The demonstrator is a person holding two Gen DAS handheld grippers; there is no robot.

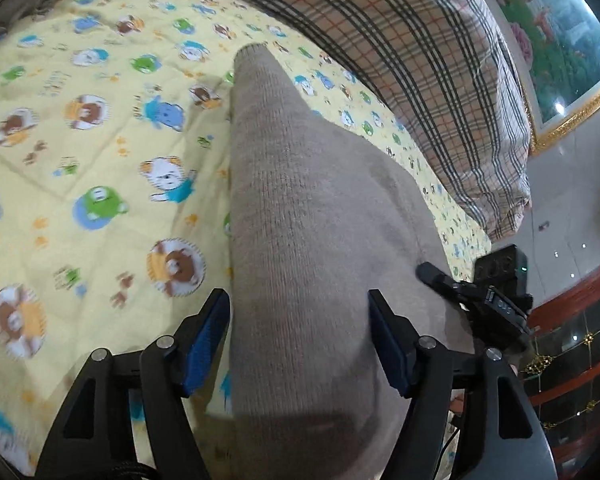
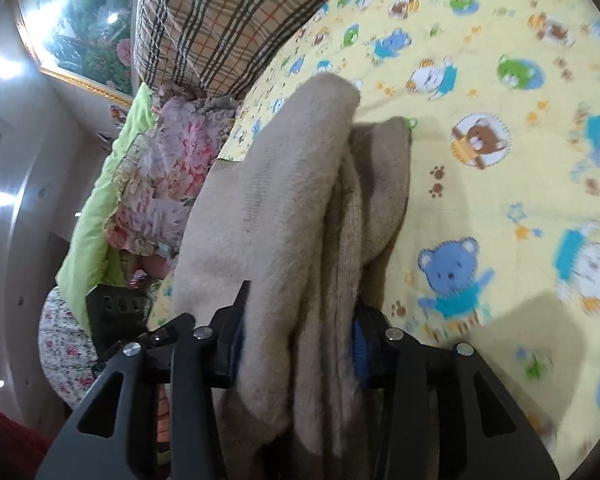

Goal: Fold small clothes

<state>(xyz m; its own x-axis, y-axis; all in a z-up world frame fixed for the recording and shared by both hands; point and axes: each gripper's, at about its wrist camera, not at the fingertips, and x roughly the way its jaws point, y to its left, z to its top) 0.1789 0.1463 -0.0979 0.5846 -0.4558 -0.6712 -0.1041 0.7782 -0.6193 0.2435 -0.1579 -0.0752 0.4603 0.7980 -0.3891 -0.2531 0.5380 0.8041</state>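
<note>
Both grippers letting go of the beige knit garment (image 1: 320, 240) on the yellow bear-print quilt (image 1: 100, 160).
Left gripper (image 1: 300, 344) gapes clear of the cloth; right gripper (image 2: 300, 344) sits half-open, cloth bunched between, grip unclear. Next, I guess: back out, regrip an edge.

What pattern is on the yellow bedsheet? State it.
Cartoon bears and paw prints on yellow bedsheet; clearest in left wrist view.
</note>
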